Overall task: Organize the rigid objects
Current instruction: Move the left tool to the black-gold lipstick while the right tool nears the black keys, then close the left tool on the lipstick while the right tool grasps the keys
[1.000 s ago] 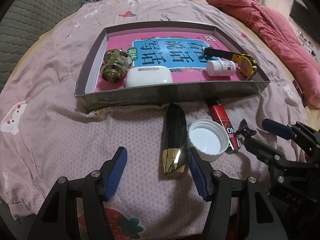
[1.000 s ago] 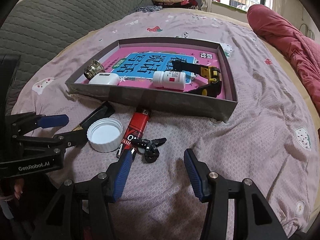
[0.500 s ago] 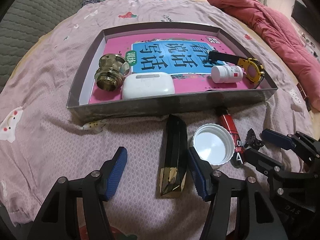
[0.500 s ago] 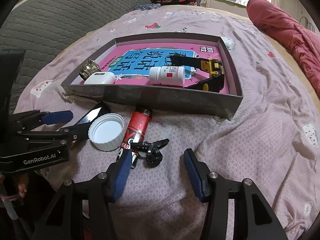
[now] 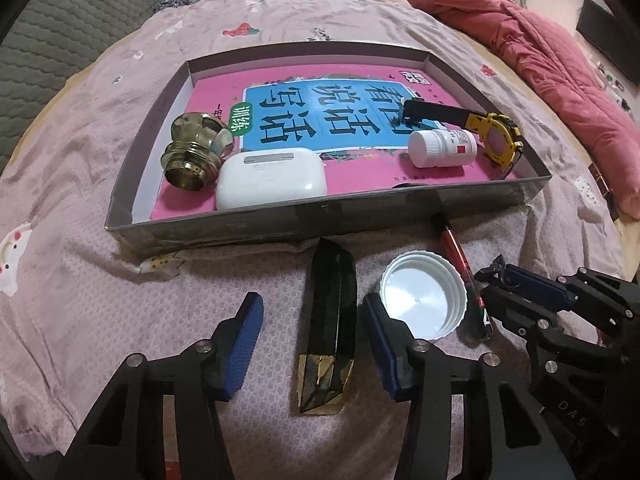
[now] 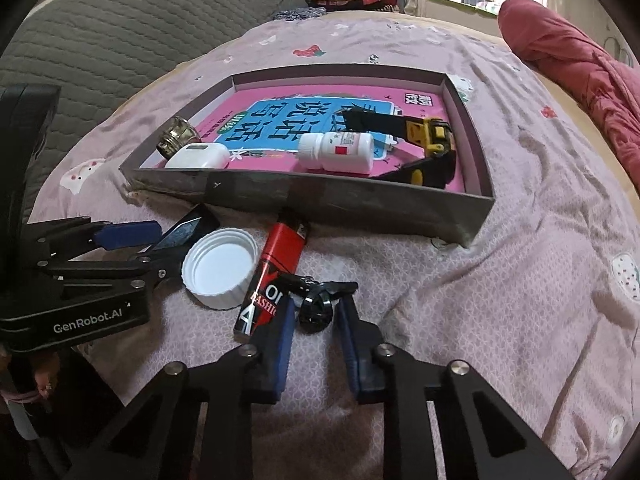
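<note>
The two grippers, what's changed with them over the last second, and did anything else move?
Both are closing. The right gripper has narrowed sharply around the small black clip; contact is unclear. The left gripper has narrowed around the black-and-gold block, not yet touching. The white cap, red lighter and the box with its contents stayed put.

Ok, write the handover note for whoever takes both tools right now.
Left tool: closing, straddling the dark faceted block on the bedspread, pads not yet touching.
Right tool: closing around the small black clip, contact unclear.
Done: brass knob, white earbud case, pill bottle and yellow-black watch lie in the tray.
Left: block, clip, white lid and red lighter, all in front of the tray.
</note>
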